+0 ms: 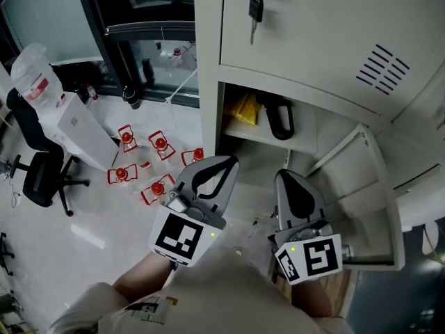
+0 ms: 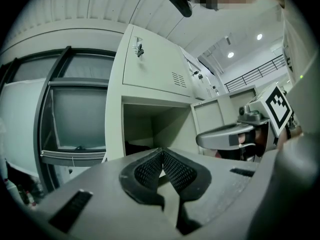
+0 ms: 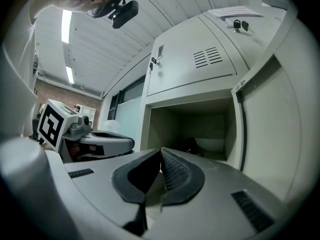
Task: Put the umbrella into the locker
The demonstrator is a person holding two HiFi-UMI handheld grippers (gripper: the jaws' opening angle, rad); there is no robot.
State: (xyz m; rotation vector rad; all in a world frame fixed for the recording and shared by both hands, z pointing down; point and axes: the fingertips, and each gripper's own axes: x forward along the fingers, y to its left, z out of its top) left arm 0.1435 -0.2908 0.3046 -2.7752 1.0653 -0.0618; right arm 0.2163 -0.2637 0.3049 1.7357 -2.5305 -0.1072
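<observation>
The locker compartment (image 1: 229, 117) stands open, its door (image 1: 368, 186) swung out to the right. Inside lie the umbrella's black curved handle (image 1: 279, 120) and a yellow part (image 1: 245, 108) beside it. In the right gripper view a dark shape (image 3: 191, 145) rests at the back of the compartment. My left gripper (image 1: 226, 162) (image 2: 161, 153) is shut and empty, just below the opening. Beside it, my right gripper (image 1: 285, 176) (image 3: 161, 151) is also shut with nothing in it, pointing at the opening. Neither touches the umbrella.
A key (image 1: 255, 10) hangs in the closed locker door above. On the floor to the left lie several red-and-white objects (image 1: 160, 145), with a white water dispenser (image 1: 66, 120) and a black office chair (image 1: 42, 169) beyond. A dark window frame (image 1: 149, 30) runs behind.
</observation>
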